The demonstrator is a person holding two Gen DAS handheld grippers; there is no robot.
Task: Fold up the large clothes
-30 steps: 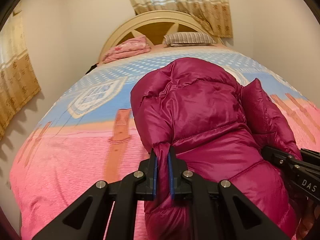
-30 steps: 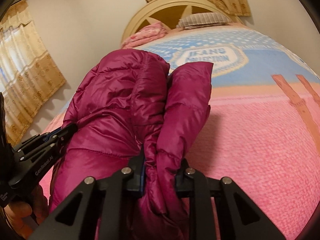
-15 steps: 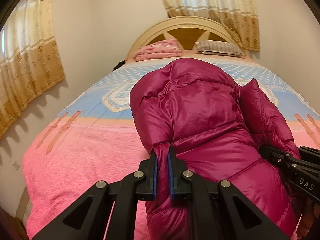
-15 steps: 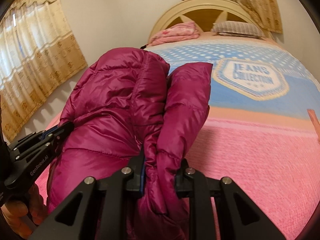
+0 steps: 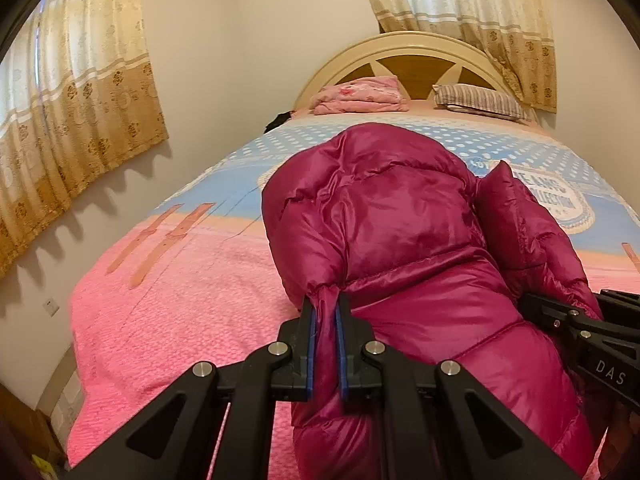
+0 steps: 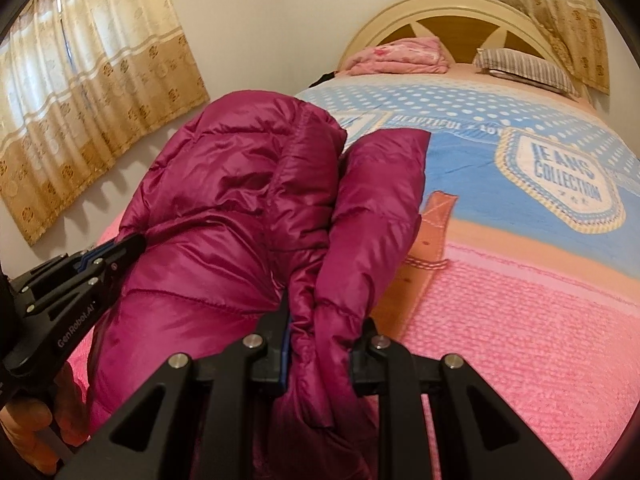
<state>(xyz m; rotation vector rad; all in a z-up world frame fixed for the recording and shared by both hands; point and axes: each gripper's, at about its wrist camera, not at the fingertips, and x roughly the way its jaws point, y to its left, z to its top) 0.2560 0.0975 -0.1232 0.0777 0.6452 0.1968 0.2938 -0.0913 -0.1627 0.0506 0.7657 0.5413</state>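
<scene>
A magenta puffer jacket (image 5: 400,240) hangs between my two grippers above the bed, its far end resting toward the blue part of the bedspread. My left gripper (image 5: 325,320) is shut on the jacket's left edge. My right gripper (image 6: 320,332) is shut on a thick bunch of the jacket (image 6: 248,200) at its right edge, with a sleeve (image 6: 380,208) drooping beside it. Each gripper shows in the other's view: the right one at the right edge of the left wrist view (image 5: 568,320), the left one at the left of the right wrist view (image 6: 120,252).
The bed has a pink and blue bedspread (image 5: 180,300) with a "Jeans Collection" badge (image 6: 564,176). A folded pink blanket (image 5: 360,96) and striped pillow (image 5: 480,102) lie by the headboard (image 5: 420,52). Curtains (image 5: 72,92) hang on the left wall.
Both grippers have swung left with the jacket still held; the view now takes in more of the left wall and curtain. The grips are unchanged.
</scene>
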